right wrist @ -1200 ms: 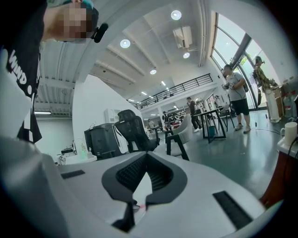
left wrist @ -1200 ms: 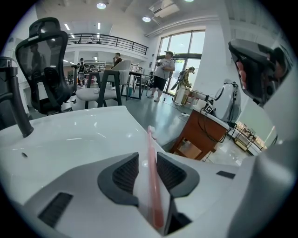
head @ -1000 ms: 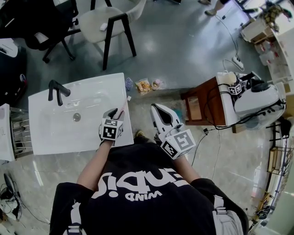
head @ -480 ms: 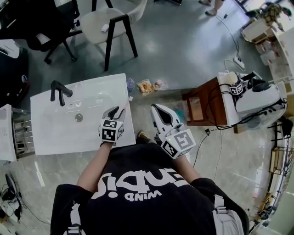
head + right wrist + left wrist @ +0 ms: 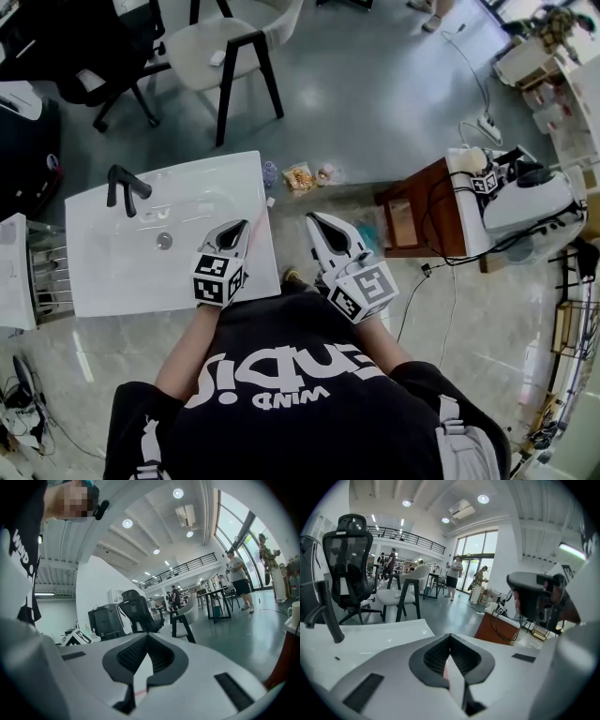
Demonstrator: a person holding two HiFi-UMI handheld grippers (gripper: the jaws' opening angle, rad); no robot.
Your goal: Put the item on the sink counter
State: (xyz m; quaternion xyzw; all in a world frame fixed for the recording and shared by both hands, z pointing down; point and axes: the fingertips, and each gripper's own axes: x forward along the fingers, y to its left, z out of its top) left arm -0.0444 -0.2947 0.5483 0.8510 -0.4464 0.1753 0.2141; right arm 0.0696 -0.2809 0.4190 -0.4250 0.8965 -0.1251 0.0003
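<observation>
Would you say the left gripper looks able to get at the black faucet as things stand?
Probably yes: the left gripper, jaws just closed on nothing, hangs over the white sink, and nothing stands between it and the faucet.

The item (image 5: 454, 677) is a thin, flat, pale pink-and-white strip. It stands on edge at lower centre, pinched in the left gripper (image 5: 240, 227), whose jaws have just closed on it, over the white sink counter's (image 5: 112, 272) right side.
</observation>
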